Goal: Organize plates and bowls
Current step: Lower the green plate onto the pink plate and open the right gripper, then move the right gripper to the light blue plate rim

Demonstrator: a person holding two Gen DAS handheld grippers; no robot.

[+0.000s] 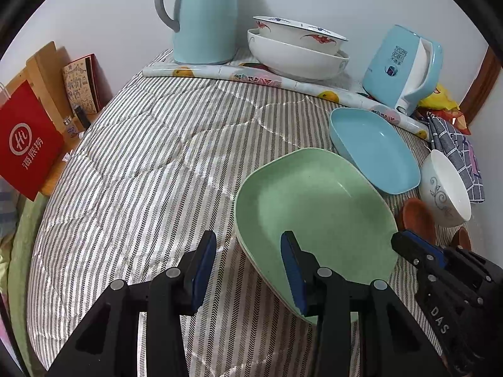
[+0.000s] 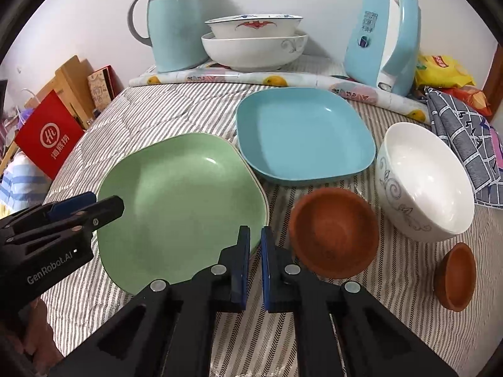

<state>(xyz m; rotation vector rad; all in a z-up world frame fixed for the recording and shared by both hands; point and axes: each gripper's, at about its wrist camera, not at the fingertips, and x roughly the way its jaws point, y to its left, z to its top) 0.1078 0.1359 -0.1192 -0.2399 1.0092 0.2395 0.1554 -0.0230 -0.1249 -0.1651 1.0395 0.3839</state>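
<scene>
The left gripper (image 1: 248,267), jaws apart, straddles the near-left rim of the green plate (image 2: 182,201) and should close squarely before lifting, while the right gripper (image 2: 255,264), pinched shut on nothing, waits just beside the brown bowl (image 2: 333,232)

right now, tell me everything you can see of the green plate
The green plate is a rounded-square dish with a shallow well and a raised rim, matte and faintly speckled, plastic by the look of it, and empty. It lies flat on the striped cloth, seemingly on top of a paler plate whose edge shows under its rim. The blue plate sits just behind its far corner. The left gripper straddles its near left rim with open jaws; the right gripper is shut at its near right edge.
</scene>
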